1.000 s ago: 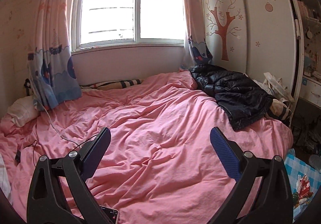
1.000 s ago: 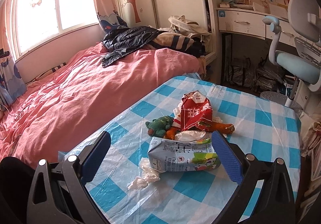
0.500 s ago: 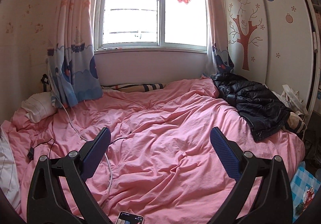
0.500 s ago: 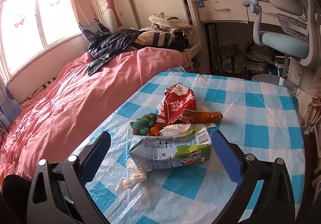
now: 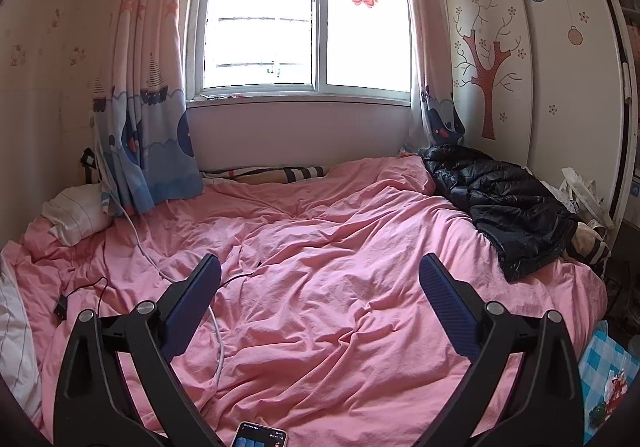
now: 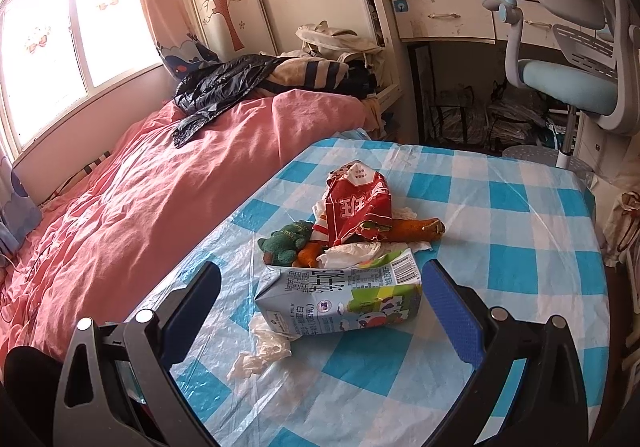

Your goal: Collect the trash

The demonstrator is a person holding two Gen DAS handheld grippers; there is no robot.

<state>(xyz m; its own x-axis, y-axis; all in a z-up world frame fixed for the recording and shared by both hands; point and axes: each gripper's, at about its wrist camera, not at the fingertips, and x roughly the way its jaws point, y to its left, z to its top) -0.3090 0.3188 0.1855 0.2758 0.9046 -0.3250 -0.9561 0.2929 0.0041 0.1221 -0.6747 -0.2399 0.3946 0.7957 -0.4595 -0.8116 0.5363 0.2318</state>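
Observation:
In the right wrist view a pile of trash lies on the blue-checked table [image 6: 520, 215]: a flattened milk carton [image 6: 340, 297], a red crumpled carton [image 6: 358, 207], a green and orange plush toy [image 6: 288, 243] and white crumpled tissue [image 6: 262, 353]. My right gripper [image 6: 320, 295] is open, its fingers either side of the milk carton, not touching it. My left gripper [image 5: 320, 287] is open and empty over the pink bed [image 5: 320, 247]. The table corner with the trash [image 5: 612, 387] shows at the left wrist view's lower right.
A black jacket [image 5: 508, 207] lies on the bed's right side, a phone [image 5: 260, 437] at its near edge, cables [image 5: 136, 243] on the left. A blue swivel chair [image 6: 572, 83] and a white desk [image 6: 452, 15] stand beyond the table.
The left gripper has swung left and tilted up, showing more window and the bed's left side. The right gripper has moved closer to the milk carton, which now sits between its fingers.

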